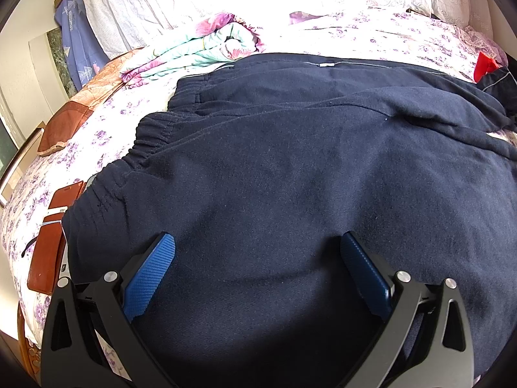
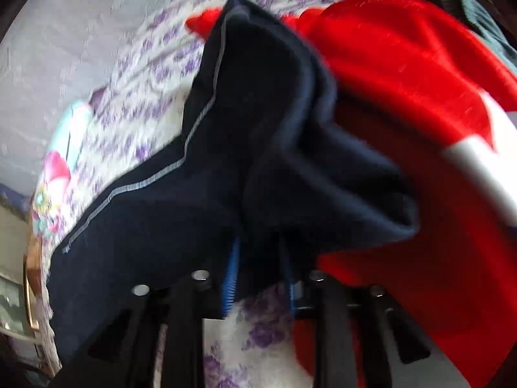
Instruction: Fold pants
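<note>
The dark blue pants (image 1: 290, 161) lie spread out on the flowery bed (image 1: 106, 123). The left tool (image 1: 258, 265) sits wide apart over the pants, gripping nothing. The right tool (image 2: 261, 268) has a bunched pant end between its fingers, beside a red cloth (image 2: 404, 74). I cannot tell if it squeezes.

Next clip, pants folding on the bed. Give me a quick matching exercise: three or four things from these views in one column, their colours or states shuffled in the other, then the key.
1. pants
2. bedsheet
3. red garment
4. left gripper

A. open above dark fabric
B. white with purple flowers
C. navy, spread over the bed
D. bright, beside the lifted pant fabric

Pairs: 1-C, 2-B, 3-D, 4-A
</note>
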The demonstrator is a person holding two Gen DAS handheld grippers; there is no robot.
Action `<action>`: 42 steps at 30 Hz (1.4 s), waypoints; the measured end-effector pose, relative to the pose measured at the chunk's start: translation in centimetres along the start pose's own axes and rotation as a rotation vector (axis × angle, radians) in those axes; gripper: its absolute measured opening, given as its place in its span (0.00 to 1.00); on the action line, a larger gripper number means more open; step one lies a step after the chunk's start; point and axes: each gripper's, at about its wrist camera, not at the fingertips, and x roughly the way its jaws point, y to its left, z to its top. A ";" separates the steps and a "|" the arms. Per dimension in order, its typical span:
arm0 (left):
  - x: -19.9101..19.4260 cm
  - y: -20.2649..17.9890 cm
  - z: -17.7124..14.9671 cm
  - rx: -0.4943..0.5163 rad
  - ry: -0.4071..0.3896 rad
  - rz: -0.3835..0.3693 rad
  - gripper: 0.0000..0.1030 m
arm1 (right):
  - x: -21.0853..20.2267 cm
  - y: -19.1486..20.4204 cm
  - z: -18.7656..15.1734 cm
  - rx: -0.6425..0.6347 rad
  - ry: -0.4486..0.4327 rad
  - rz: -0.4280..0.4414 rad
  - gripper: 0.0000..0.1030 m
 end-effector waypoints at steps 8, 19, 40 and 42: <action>-2.9 5.6 7.0 -0.215 -0.019 -0.169 0.96 | -7.3 7.5 0.1 -0.357 -0.138 0.088 0.52; 10.2 2.7 13.3 -0.080 0.237 -0.109 0.95 | 2.9 13.4 -4.2 -0.345 0.095 0.106 0.62; 17.2 12.9 20.8 -0.274 0.296 -0.407 0.95 | 12.0 25.4 2.6 -1.085 0.255 0.190 0.65; 18.5 13.0 20.5 -0.301 0.317 -0.429 0.95 | 12.5 25.2 2.6 -1.101 0.248 0.223 0.66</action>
